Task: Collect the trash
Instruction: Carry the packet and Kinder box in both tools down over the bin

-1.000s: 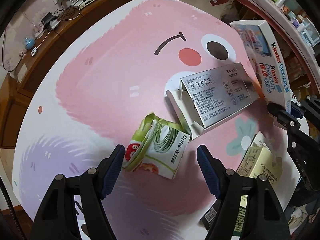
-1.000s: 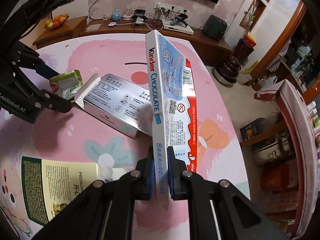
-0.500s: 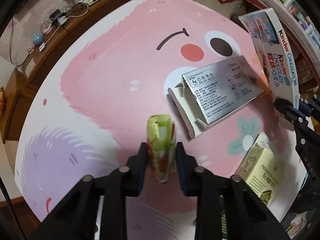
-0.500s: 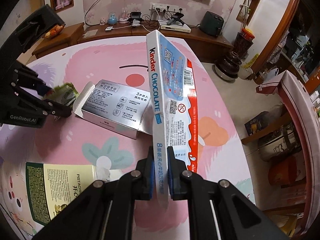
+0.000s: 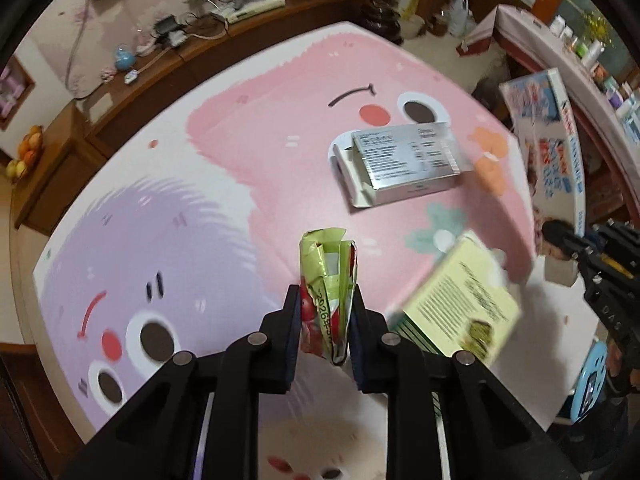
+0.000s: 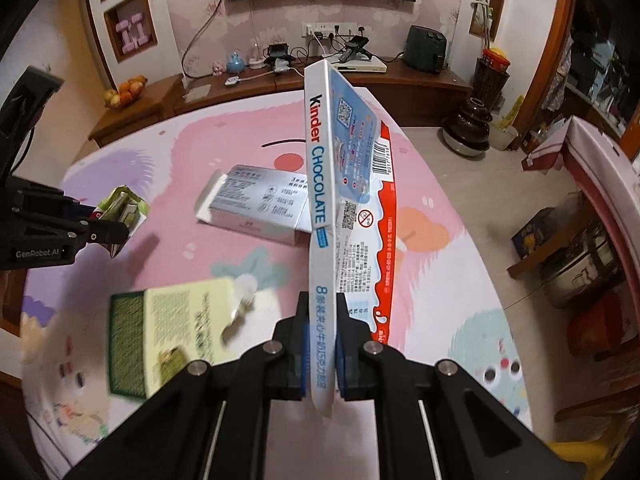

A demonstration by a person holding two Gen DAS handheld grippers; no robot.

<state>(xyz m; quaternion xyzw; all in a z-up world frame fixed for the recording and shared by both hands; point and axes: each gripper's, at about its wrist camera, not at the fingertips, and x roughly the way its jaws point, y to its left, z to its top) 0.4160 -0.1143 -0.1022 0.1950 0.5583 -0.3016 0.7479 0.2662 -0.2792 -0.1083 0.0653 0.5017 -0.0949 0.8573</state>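
My left gripper [image 5: 326, 312] is shut on a crumpled green snack wrapper [image 5: 328, 280] and holds it above the table; it also shows in the right wrist view [image 6: 122, 210]. My right gripper [image 6: 322, 328] is shut on a flat Kinder Chocolate box [image 6: 340, 208], held upright on its edge above the table; the box also shows in the left wrist view [image 5: 556, 152]. A silver carton [image 5: 404, 160] with an open flap lies on the pink cartoon table mat [image 5: 260, 152]. A pale yellow pistachio box [image 5: 460, 300] lies near the front, blurred.
A wooden sideboard [image 6: 280, 84] with cables, a power strip and a fruit bowl [image 6: 124, 92] runs behind the table. A dark pot [image 6: 472, 124] stands on the floor to the right. A pink-covered counter [image 5: 560, 52] with bottles is at far right.
My left gripper closed on the green wrapper and lifted it up off the table. My right gripper rose with the Kinder box. The view pulled back from the table.
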